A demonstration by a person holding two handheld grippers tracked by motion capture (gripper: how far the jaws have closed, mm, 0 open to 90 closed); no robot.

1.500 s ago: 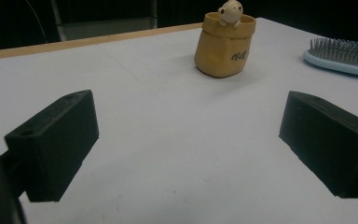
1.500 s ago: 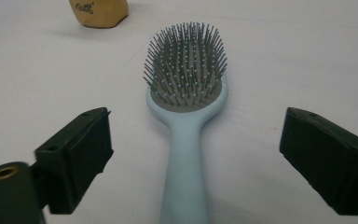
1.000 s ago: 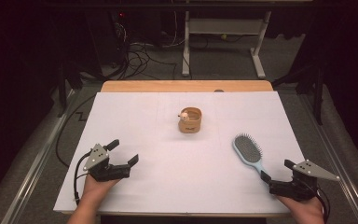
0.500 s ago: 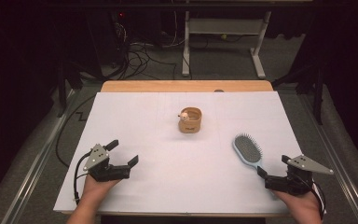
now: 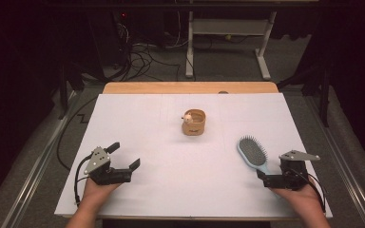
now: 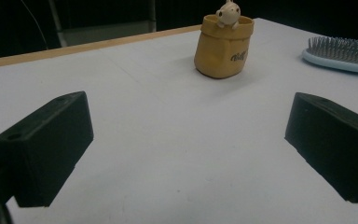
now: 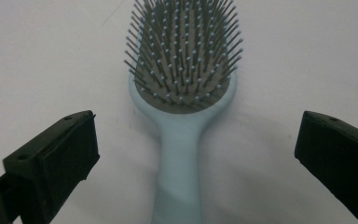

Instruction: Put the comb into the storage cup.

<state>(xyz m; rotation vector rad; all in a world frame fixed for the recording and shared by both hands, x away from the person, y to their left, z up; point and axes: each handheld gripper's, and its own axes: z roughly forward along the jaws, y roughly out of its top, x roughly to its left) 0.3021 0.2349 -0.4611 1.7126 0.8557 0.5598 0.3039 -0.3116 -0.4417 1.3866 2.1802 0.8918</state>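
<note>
Right claw (image 5: pixel 265 176) now nearer hairbrush (image 5: pixel 252 152), both claws released over white table (image 5: pixel 171 190).

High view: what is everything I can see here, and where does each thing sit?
Hairbrush: one, light blue, bristles up, right side of the table, handle between the right gripper's open jaws.
Pot: one, tan, small figure at its rim, table centre.
Table: one, white top, wooden far edge.
Desk frame: one, white, on the floor behind.
Cables: several, black, on the floor behind.
Left gripper: one, black, open, near left.
Right gripper: one, black, open, near right.
</note>
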